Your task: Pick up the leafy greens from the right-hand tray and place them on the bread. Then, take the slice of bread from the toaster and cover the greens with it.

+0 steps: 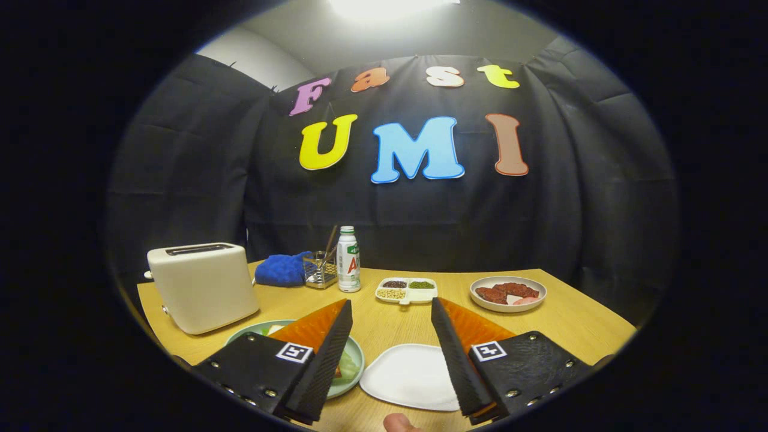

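The hand-held gripper (390,351) hovers with fingers wide apart, holding nothing. The white tray (408,375) between them is bare; something green (likely the leafy greens (347,365)) lies on the green plate (355,354) behind the left finger. The toaster (201,287) slot looks dark, so I cannot settle the step.

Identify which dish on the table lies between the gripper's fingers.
The white plate. It sits bare in the gap of the open hand-held gripper. The green plate lies under one finger, and the divided tray and the meat bowl lie beyond.
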Demonstrator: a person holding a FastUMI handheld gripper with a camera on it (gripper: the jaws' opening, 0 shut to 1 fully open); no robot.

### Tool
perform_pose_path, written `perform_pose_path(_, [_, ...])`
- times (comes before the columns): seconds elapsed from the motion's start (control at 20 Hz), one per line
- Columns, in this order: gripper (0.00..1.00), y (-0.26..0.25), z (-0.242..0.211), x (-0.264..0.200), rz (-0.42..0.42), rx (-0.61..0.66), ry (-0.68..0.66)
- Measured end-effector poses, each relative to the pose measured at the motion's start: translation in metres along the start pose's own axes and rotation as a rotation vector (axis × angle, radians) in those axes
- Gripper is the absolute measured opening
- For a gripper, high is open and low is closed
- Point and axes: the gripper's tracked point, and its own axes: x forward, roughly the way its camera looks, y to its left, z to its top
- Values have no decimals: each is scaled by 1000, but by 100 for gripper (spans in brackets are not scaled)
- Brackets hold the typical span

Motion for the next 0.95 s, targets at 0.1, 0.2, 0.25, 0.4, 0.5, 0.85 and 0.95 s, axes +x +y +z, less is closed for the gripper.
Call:
perform_pose_path(0.1, [85,-18,7,-3,-33,15,-18])
perform_pose_path(0.2, [87,-41,14,-7,-74,14,-41])
perform_pose_path(0.25, [88,-52,17,-9,-95,18,-49])
perform_pose_path(0.4, [90,-75,25,-14,-115,37,-51])
perform_pose_path(0.5, [91,-92,28,-20,-120,35,-43])
perform_pose_path(0.85, [90,-161,38,-51,-179,-7,-81])
perform_pose_path(0.95, [90,-185,36,-56,-181,-33,-83])
